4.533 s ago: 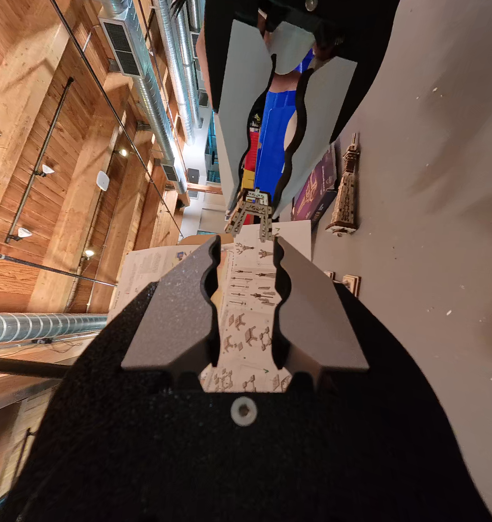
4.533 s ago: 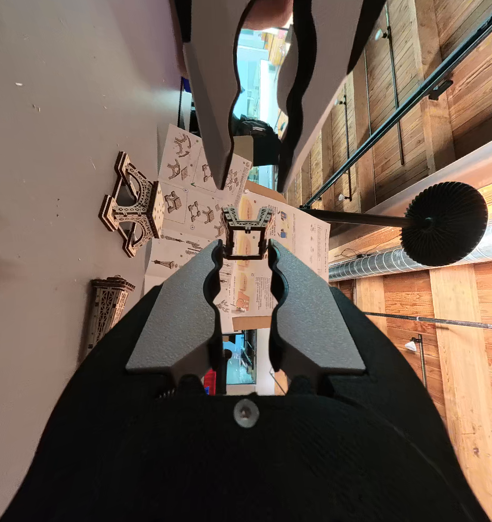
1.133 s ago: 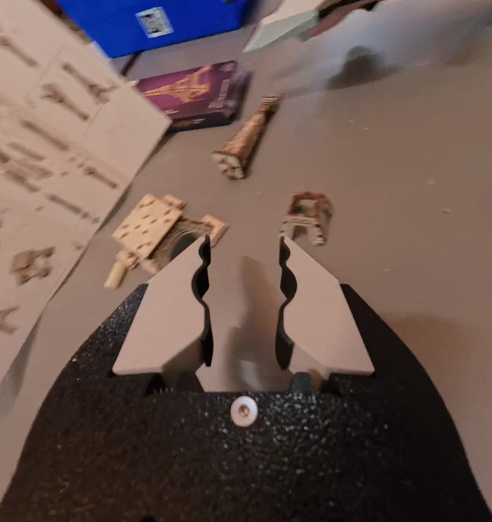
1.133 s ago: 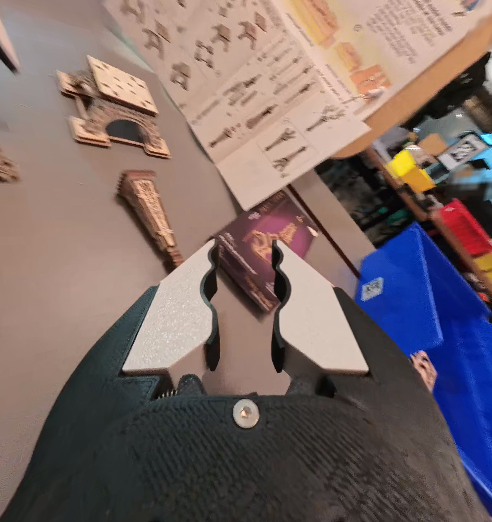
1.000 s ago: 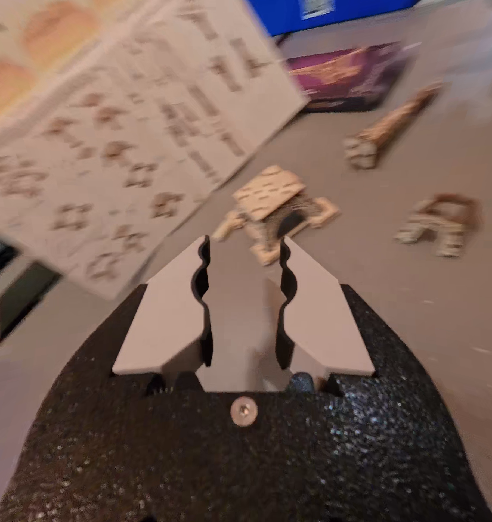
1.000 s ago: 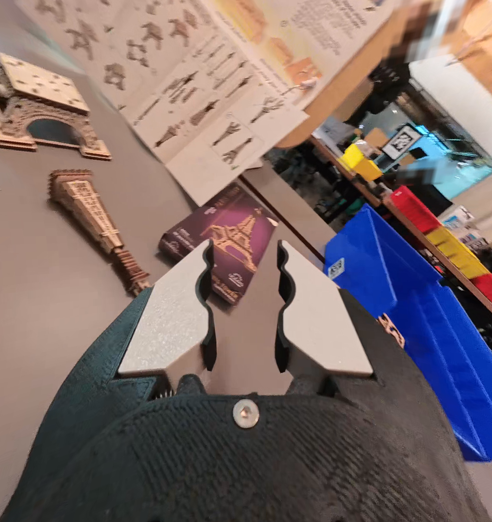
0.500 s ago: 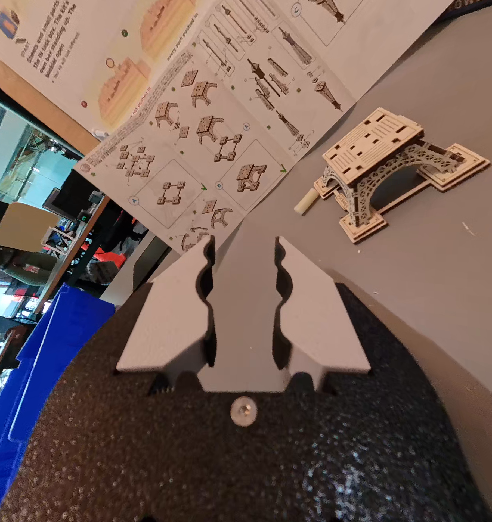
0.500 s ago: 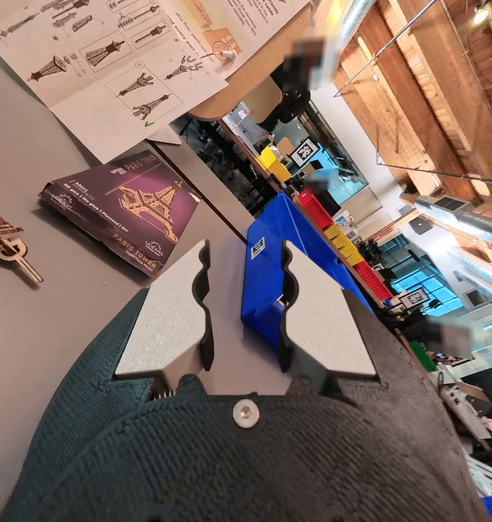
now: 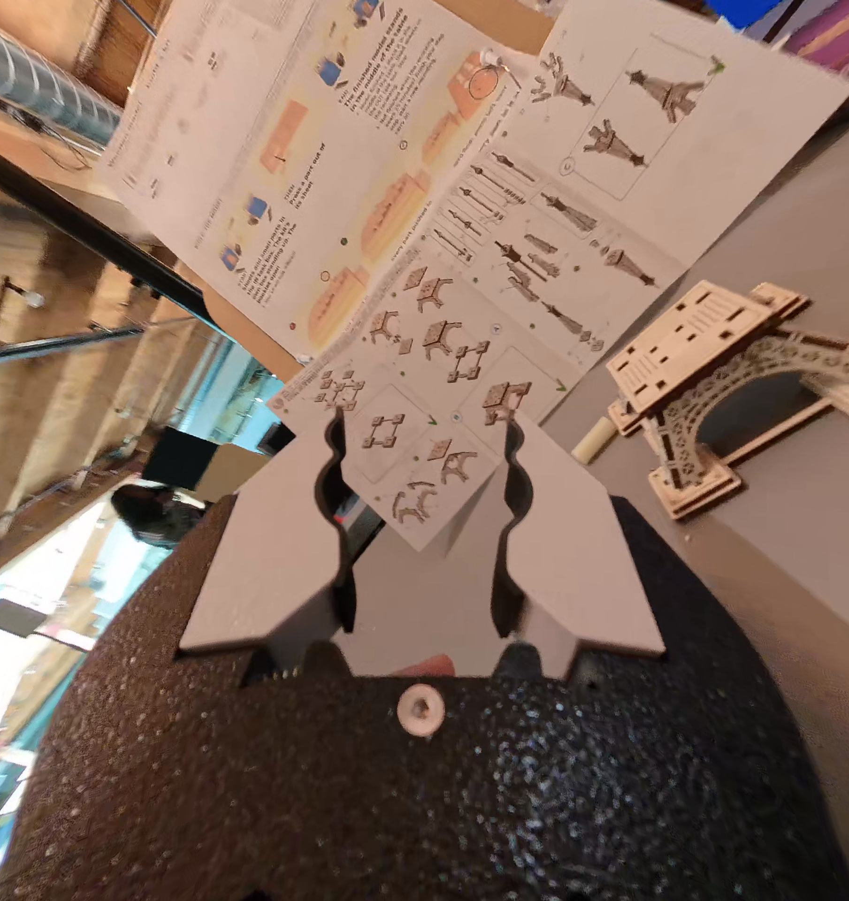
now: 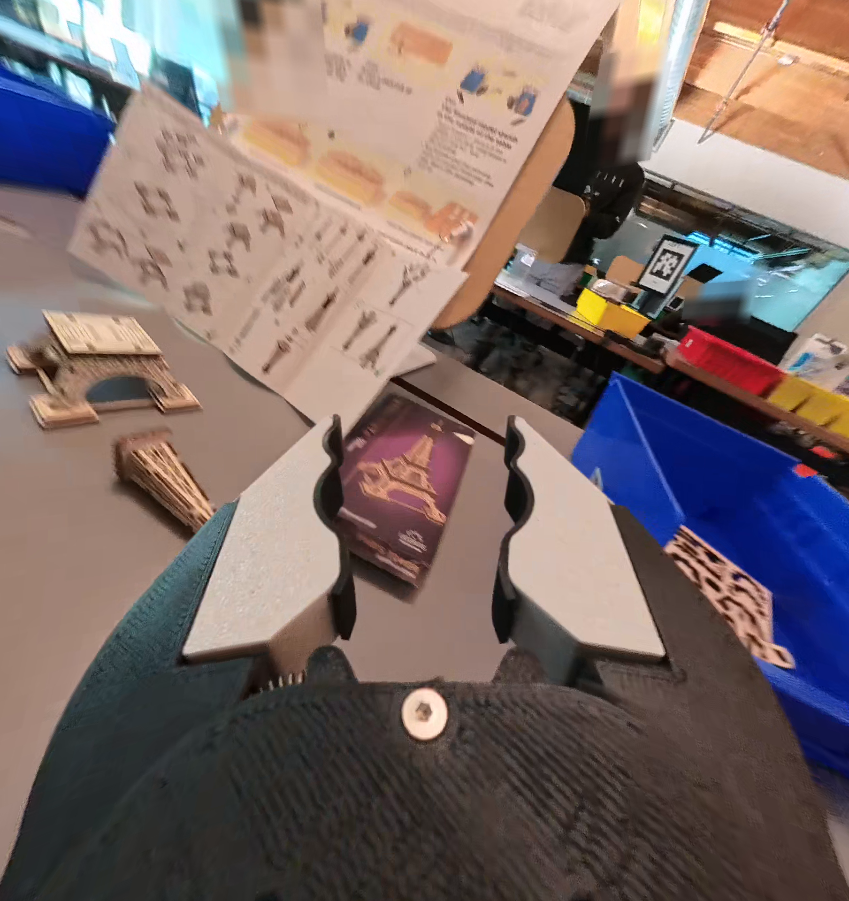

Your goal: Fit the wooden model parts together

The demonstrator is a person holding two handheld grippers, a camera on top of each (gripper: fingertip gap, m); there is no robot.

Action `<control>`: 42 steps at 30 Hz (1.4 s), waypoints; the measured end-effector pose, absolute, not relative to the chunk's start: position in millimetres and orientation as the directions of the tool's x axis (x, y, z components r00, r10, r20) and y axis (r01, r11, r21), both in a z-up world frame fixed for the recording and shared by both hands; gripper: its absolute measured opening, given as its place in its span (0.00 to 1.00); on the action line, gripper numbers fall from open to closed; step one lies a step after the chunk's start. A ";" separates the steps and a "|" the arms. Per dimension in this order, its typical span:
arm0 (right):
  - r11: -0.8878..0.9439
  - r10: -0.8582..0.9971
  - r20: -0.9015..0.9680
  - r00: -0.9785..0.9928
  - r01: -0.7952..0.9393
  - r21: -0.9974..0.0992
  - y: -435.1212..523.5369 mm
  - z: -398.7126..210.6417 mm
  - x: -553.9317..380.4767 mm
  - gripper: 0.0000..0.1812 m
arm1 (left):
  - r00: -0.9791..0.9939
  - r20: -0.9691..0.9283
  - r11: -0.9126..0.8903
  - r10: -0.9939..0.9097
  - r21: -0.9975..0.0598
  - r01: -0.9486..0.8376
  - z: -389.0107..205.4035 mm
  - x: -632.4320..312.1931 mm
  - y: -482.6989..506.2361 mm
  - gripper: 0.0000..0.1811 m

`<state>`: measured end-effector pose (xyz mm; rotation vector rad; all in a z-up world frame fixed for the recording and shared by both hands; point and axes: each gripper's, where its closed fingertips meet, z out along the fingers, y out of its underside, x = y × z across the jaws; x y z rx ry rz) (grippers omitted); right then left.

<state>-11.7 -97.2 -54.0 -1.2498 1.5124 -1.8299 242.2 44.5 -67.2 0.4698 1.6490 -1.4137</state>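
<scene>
on the grey table (image 9: 778, 634), largest item first: the unfolded instruction sheet (image 9: 461, 234) lies across the far side with one end overhanging the table edge; in the right wrist view the same sheet (image 10: 286, 229) is motion-blurred. a blue bin (image 10: 773, 560) sits off the right end of the table, with a pale perforated wooden sheet (image 10: 724, 595) at its near rim. next, the purple kit box (image 10: 403, 487) lies flat just past the sheet's corner, seen between the right gripper's fingers. the arched wooden base section (image 9: 734, 385), slotted platform on top and feet flat on the table, stands upright just beside the sheet's near edge; right wrist view shows it (image 10: 100, 365) at far left. a tapered wooden spire section (image 10: 161, 475) lies on its side near the base, apart from it, wide end toward the base and narrow end hidden behind the gripper body. a short pale dowel (image 9: 593, 441) lies touching or just beside one foot of the base, cannot tell which. left gripper (image 9: 423, 424) is released, jaws spread, nothing between them, aimed at the sheet's corner. right gripper (image 10: 420, 424) is also released and empty, jaws spread, hovering over the table toward the box. no wooden part is held by either.
</scene>
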 end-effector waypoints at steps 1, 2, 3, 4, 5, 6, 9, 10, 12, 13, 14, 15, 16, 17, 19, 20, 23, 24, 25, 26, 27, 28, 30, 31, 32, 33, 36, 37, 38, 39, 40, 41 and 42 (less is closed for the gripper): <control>-0.282 -0.808 0.331 -0.488 -0.173 -0.944 -94.2 -50.7 -7.0 0.37 | -0.509 -0.821 0.290 -0.259 -0.568 0.770 -68.5 244.5 45.1 0.37; -0.274 -0.810 0.321 -0.491 -0.166 -0.947 -92.5 -48.9 -0.9 0.38 | -0.489 -0.832 0.296 -0.262 -0.551 0.780 -68.8 246.4 45.9 0.39; -0.269 -0.815 0.316 -0.486 -0.166 -0.949 -90.7 -47.7 7.2 0.40 | -0.475 -0.838 0.300 -0.267 -0.541 0.786 -68.1 248.7 47.2 0.41; -0.269 -0.827 0.316 -0.466 -0.166 -0.949 -87.2 -45.9 17.5 0.41 | -0.472 -0.839 0.305 -0.269 -0.539 0.785 -67.8 251.7 48.4 0.42; -0.269 -0.842 0.313 -0.440 -0.160 -0.950 -83.0 -43.6 28.5 0.41 | -0.477 -0.834 0.309 -0.276 -0.547 0.778 -67.2 255.4 50.3 0.44; -0.268 -0.855 0.308 -0.418 -0.152 -0.951 -79.7 -41.8 39.1 0.41 | -0.486 -0.827 0.309 -0.284 -0.558 0.770 -66.5 258.8 52.6 0.46; -0.293 -0.850 0.330 -0.411 -0.152 -0.944 -83.9 -40.4 58.0 0.41 | -0.507 -0.812 0.326 -0.290 -0.582 0.745 -68.3 269.3 60.3 0.47; -0.312 -0.834 0.343 -0.432 -0.143 -0.939 -87.6 -38.7 57.9 0.41 | -0.509 -0.811 0.325 -0.289 -0.583 0.745 -69.0 271.3 62.6 0.48; -0.361 -0.799 0.375 -0.471 -0.125 -0.924 -90.8 -38.5 51.2 0.40 | -0.530 -0.805 0.324 -0.267 -0.593 0.738 -73.1 273.4 65.4 0.48; -0.403 -0.778 0.416 -0.471 -0.134 -0.905 -88.9 -39.7 47.5 0.37 | -0.545 -0.799 0.328 -0.255 -0.601 0.729 -75.5 274.8 65.9 0.48; -0.445 -0.746 0.448 -0.492 -0.131 -0.886 -87.9 -38.9 42.3 0.34 | -0.560 -0.791 0.330 -0.247 -0.612 0.719 -77.6 276.4 65.9 0.48; -0.482 -0.717 0.469 -0.515 -0.118 -0.868 -86.1 -37.0 37.9 0.31 | -0.574 -0.781 0.332 -0.245 -0.624 0.708 -79.3 278.0 65.5 0.49; -0.520 -0.689 0.497 -0.527 -0.118 -0.846 -83.5 -35.7 36.1 0.29 | -0.586 -0.773 0.338 -0.241 -0.633 0.696 -81.5 279.5 64.9 0.49; -0.554 -0.655 0.526 -0.542 -0.129 -0.822 -82.8 -33.7 35.3 0.27 | -0.596 -0.768 0.347 -0.234 -0.639 0.686 -84.5 280.6 64.3 0.49; -0.598 -0.607 0.552 -0.572 -0.130 -0.791 -84.3 -29.7 35.0 0.27 | -0.613 -0.758 0.362 -0.223 -0.648 0.670 -90.7 281.4 63.3 0.49; -0.597 -0.599 0.551 -0.581 -0.136 -0.791 -88.1 -32.1 36.1 0.27 | -0.619 -0.756 0.368 -0.212 -0.649 0.666 -93.9 280.7 62.8 0.49; -0.578 -0.577 0.556 -0.598 -0.182 -0.795 -102.9 -39.7 38.7 0.30 | -0.612 -0.766 0.389 -0.197 -0.634 0.668 -95.7 279.7 62.3 0.49; -0.570 -0.575 0.550 -0.605 -0.187 -0.800 -106.4 -40.6 38.5 0.30 | -0.606 -0.772 0.402 -0.193 -0.625 0.669 -96.1 280.3 62.7 0.49; -0.562 -0.574 0.549 -0.607 -0.195 -0.804 -108.8 -42.3 38.8 0.30 | -0.601 -0.776 0.416 -0.192 -0.619 0.666 -96.4 281.6 63.3 0.49; -0.564 -0.569 0.557 -0.605 -0.206 -0.800 -110.0 -43.8 39.2 0.30 | -0.597 -0.778 0.428 -0.196 -0.616 0.662 -96.5 283.0 63.9 0.49; -0.567 -0.561 0.569 -0.601 -0.221 -0.793 -110.6 -45.2 39.8 0.30 | -0.597 -0.778 0.436 -0.197 -0.615 0.657 -96.9 283.9 64.4 0.48; -0.571 -0.551 0.582 -0.598 -0.238 -0.786 -111.1 -46.3 40.3 0.29 | -0.599 -0.777 0.442 -0.195 -0.615 0.653 -98.0 284.1 64.5 0.49; -0.595 -0.517 0.621 -0.589 -0.274 -0.755 -110.7 -47.3 41.1 0.29 | -0.601 -0.776 0.452 -0.192 -0.613 0.648 -100.1 284.3 64.6 0.48; -0.604 -0.500 0.636 -0.588 -0.290 -0.742 -111.0 -47.6 40.9 0.29 | -0.599 -0.778 0.458 -0.189 -0.609 0.648 -100.9 284.4 64.6 0.48; -0.604 -0.496 0.638 -0.588 -0.294 -0.741 -111.5 -48.1 41.1 0.29 | -0.593 -0.783 0.463 -0.188 -0.603 0.650 -101.2 284.4 64.7 0.48; -0.597 -0.505 0.633 -0.587 -0.292 -0.747 -112.0 -49.2 41.6 0.29 | -0.588 -0.787 0.465 -0.186 -0.598 0.653 -101.6 284.1 64.6 0.48; -0.579 -0.514 0.618 -0.596 -0.291 -0.762 -116.4 -50.6 39.5 0.29 | -0.585 -0.791 0.467 -0.179 -0.592 0.657 -103.1 282.0 64.1 0.48; -0.576 -0.516 0.613 -0.598 -0.288 -0.765 -116.7 -50.4 39.2 0.29 | -0.586 -0.790 0.465 -0.178 -0.593 0.658 -102.8 281.0 63.9 0.48; -0.577 -0.515 0.614 -0.597 -0.288 -0.764 -116.9 -50.4 39.2 0.29 | -0.589 -0.788 0.461 -0.179 -0.596 0.657 -102.5 280.0 63.5 0.47; -0.580 -0.514 0.620 -0.593 -0.292 -0.760 -116.7 -51.1 40.0 0.29 | -0.593 -0.786 0.457 -0.177 -0.599 0.657 -102.8 278.9 63.2 0.47; -0.584 -0.510 0.626 -0.590 -0.297 -0.756 -116.3 -51.4 40.5 0.29 | -0.595 -0.784 0.456 -0.173 -0.600 0.657 -103.3 278.0 62.9 0.47; -0.589 -0.507 0.630 -0.588 -0.297 -0.751 -115.6 -51.2 41.1 0.29 | -0.596 -0.785 0.457 -0.171 -0.599 0.658 -103.9 277.4 62.7 0.47; -0.591 -0.507 0.633 -0.585 -0.298 -0.749 -115.4 -51.5 41.5 0.29 | -0.595 -0.786 0.457 -0.168 -0.597 0.659 -104.2 276.8 62.4 0.47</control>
